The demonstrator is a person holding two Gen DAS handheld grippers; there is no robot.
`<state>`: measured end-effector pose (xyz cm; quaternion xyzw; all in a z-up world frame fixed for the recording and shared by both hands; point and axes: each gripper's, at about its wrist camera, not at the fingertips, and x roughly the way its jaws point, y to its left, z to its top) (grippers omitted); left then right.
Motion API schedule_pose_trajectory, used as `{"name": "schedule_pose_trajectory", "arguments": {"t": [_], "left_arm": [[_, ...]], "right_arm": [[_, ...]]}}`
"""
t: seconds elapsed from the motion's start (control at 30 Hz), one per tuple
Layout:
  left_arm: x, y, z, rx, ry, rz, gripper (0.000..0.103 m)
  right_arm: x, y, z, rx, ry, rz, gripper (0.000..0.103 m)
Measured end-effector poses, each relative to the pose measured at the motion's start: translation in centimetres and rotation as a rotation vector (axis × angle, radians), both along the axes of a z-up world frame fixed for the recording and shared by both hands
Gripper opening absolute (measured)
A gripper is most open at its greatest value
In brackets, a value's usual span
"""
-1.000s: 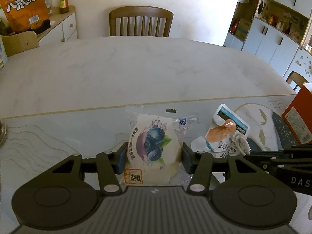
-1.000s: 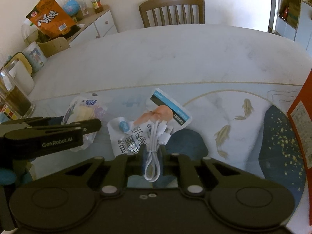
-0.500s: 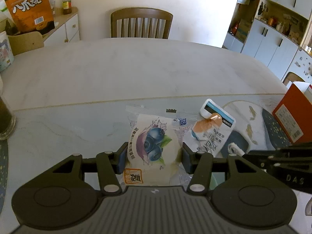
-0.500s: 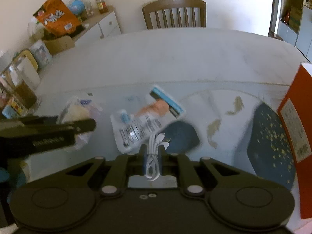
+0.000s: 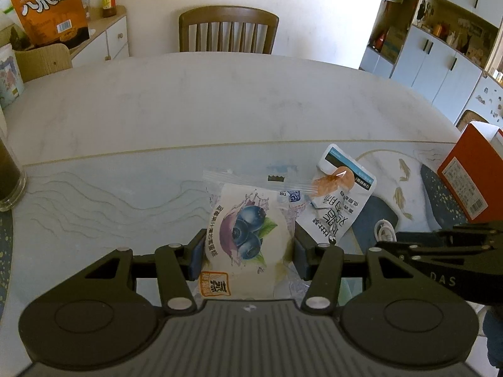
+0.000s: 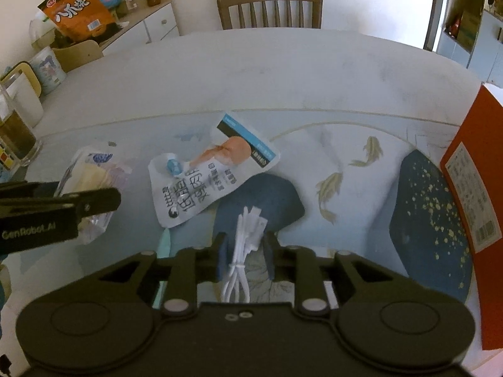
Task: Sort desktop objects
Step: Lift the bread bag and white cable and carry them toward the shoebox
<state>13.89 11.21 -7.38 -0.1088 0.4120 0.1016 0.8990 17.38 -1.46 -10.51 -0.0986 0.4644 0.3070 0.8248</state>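
Nearest in the left wrist view, the left gripper (image 5: 248, 253) clamps a blueberry bread packet (image 5: 246, 238) from both sides, its pads pressed into the clear wrapper just above the table's near edge. In the right wrist view the right gripper (image 6: 245, 251) has just been spreading its jaws; they now stand narrowly apart, and the coiled white USB cable (image 6: 243, 251) lies between them on the desk mat (image 6: 345, 157), with gaps on both sides, so the pads no longer press it. The cable rests over a dark blue patch of the mat's pattern, close to the near edge.

Just beyond the cable, a white chicken snack pouch (image 6: 207, 176) lies flat on the mat, tilted, its lower corner over the blue patch. An orange-red box (image 6: 471, 176) stands at the table's right edge. At the left edge stands a glass jar of dark liquid (image 6: 15, 135). Further on the marble table top (image 5: 220, 100) is bare up to a wooden chair (image 5: 228, 30) at its far edge. On the sideboard behind, at far left, an orange snack bag (image 5: 47, 9) stands upright.
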Motion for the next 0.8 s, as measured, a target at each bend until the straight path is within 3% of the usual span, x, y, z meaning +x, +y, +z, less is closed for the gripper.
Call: {"name": "schedule_pose_trajectory", "arguments": {"t": [0.37, 0.43, 0.57, 0.6, 0.8], "left_arm": [[0.3, -0.6, 0.5, 0.003, 0.003, -0.017, 0.053], [0.4, -0.9, 0.8, 0.004, 0.005, -0.022, 0.053], [0.5, -1.9, 1.8, 0.010, -0.002, -0.043, 0.053], [0.6, -2.1, 2.0, 0.011, -0.002, -0.047, 0.053], [0.7, -4.6, 3.2, 0.012, -0.007, -0.084, 0.053]], "right_arm": [[0.2, -0.6, 0.3, 0.011, -0.012, -0.010, 0.016], [0.2, -1.0, 0.7, 0.022, -0.013, -0.011, 0.010], [0.2, -2.1, 1.9, 0.045, -0.016, -0.017, 0.009], [0.2, -2.3, 2.1, 0.048, -0.017, -0.017, 0.004], [0.1, -4.6, 4.1, 0.085, -0.034, -0.031, 0.000]]}}
